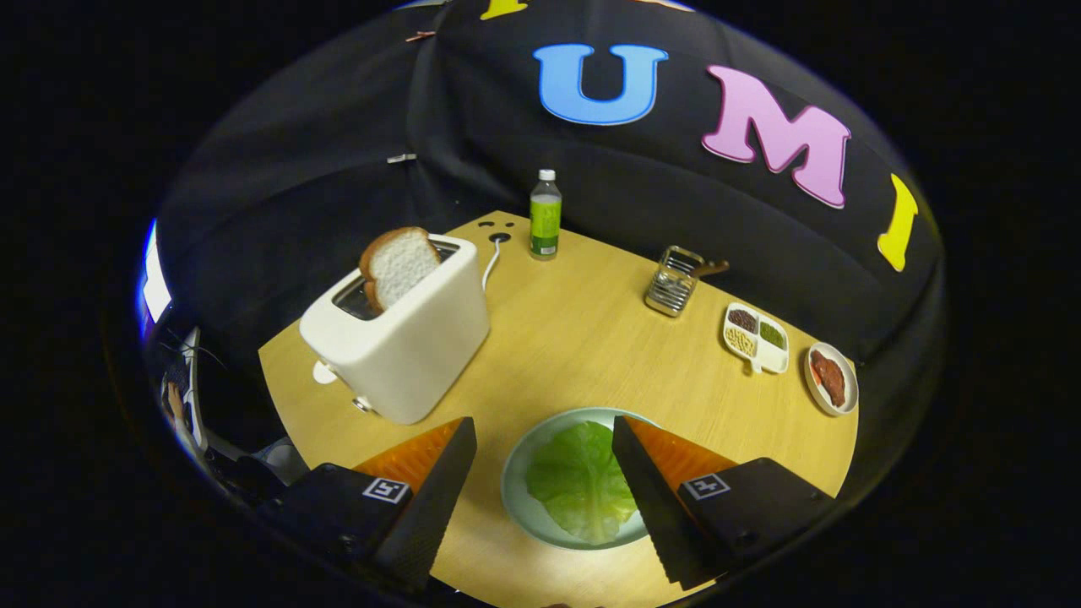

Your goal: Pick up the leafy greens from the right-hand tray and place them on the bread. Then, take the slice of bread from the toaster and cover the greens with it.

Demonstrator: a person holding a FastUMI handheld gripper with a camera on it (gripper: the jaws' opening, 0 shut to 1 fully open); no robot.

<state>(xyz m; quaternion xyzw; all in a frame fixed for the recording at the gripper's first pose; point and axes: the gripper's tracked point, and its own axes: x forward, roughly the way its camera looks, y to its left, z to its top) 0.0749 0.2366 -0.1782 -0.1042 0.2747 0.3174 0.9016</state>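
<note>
A green lettuce leaf (581, 483) lies spread on a pale plate (517, 481), which sits between my two fingers and just below them. It hides whatever is under it. My gripper (540, 431) stands open above the plate, holding nothing. A white toaster (404, 338) stands ahead to the left on the wooden table, with a slice of bread (397, 266) sticking up from one slot.
A green bottle (545, 214) stands at the table's far edge. A wire rack (674, 280), a divided white dish with grains (756, 338) and a small plate with a brown piece of food (831, 378) line the right side. The toaster's cable (491, 262) runs to the back.
</note>
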